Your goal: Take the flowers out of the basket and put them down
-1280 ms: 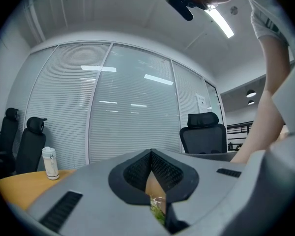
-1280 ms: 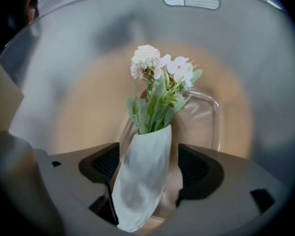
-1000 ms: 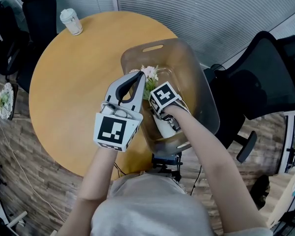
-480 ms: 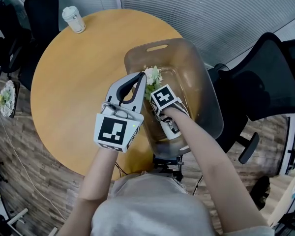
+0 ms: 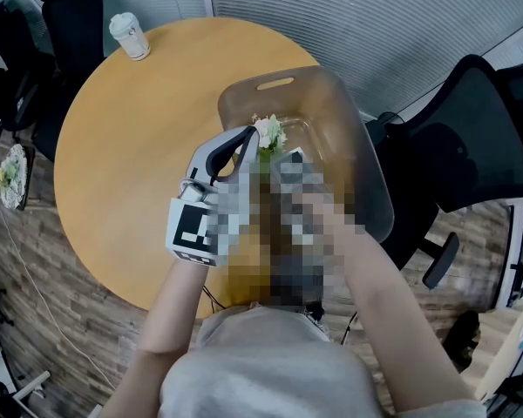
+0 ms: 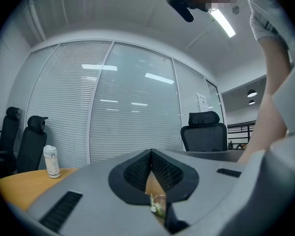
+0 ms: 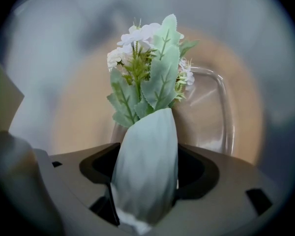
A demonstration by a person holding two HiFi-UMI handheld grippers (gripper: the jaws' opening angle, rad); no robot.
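Our right gripper (image 7: 145, 188) is clamped on the flowers (image 7: 148, 77) by the basket (image 5: 336, 103)'s left rim; left gripper (image 5: 248, 138) pinched together, wide desk (image 5: 126, 155) beside.

Even, bright room light; ceiling strip (image 6: 221, 22) glared above the left gripper (image 6: 151, 152) fingers. Past the right gripper (image 7: 146, 181) fingers, flowers (image 7: 150, 68) were sharp, basket (image 7: 226, 117) blurred. Fisheye bend, dark corners in both gripper views.

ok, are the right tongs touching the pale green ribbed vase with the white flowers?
Touching. The right gripper view shows the pale green ribbed vase filling the gap between the right tongs, both pads against its sides.
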